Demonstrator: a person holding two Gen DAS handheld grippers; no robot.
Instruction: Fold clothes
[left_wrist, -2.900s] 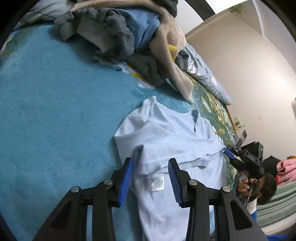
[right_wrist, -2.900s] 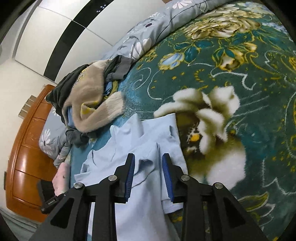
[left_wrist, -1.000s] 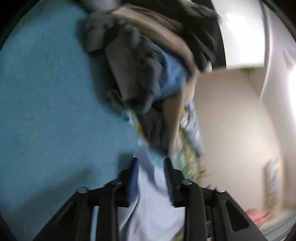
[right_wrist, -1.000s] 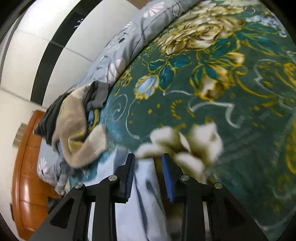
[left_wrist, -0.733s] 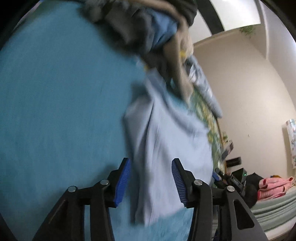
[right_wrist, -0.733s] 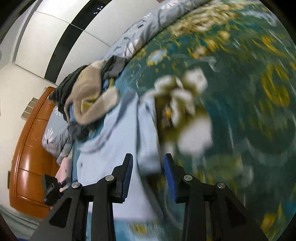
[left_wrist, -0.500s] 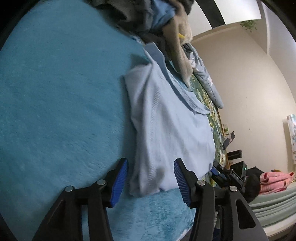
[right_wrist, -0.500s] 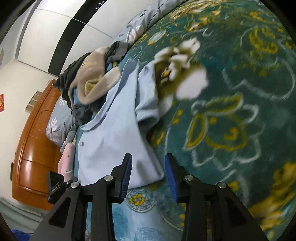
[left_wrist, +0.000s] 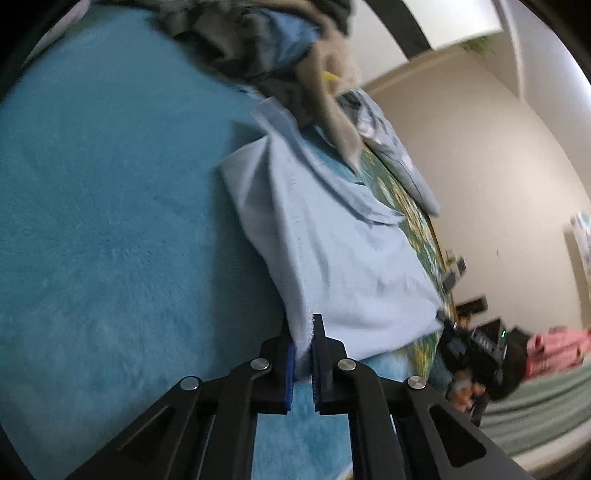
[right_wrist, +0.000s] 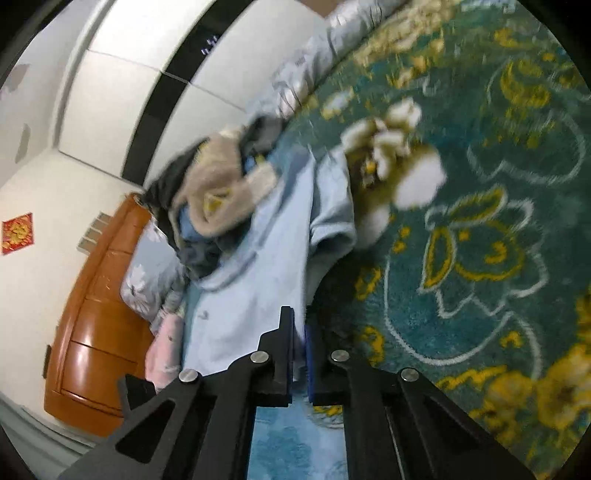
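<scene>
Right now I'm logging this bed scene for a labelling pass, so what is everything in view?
Light blue cotton shirt: one, pale blue, lying part-folded on the bed, its near edge pinched at two corners.
Heap of unfolded clothes: one pile, beige, grey, dark and blue, beyond the shirt.
Fluffy teal blanket: one, teal, under the shirt's left side.
Green floral bedspread: one, dark green with yellow and white flowers, under its right side.
Grey flowered pillow: one, by the headboard.
Orange wooden headboard: one, glossy orange-brown.
Left claw: black with blue pads, shut on the shirt's corner.
Right claw: same build, shut on the other corner.
</scene>
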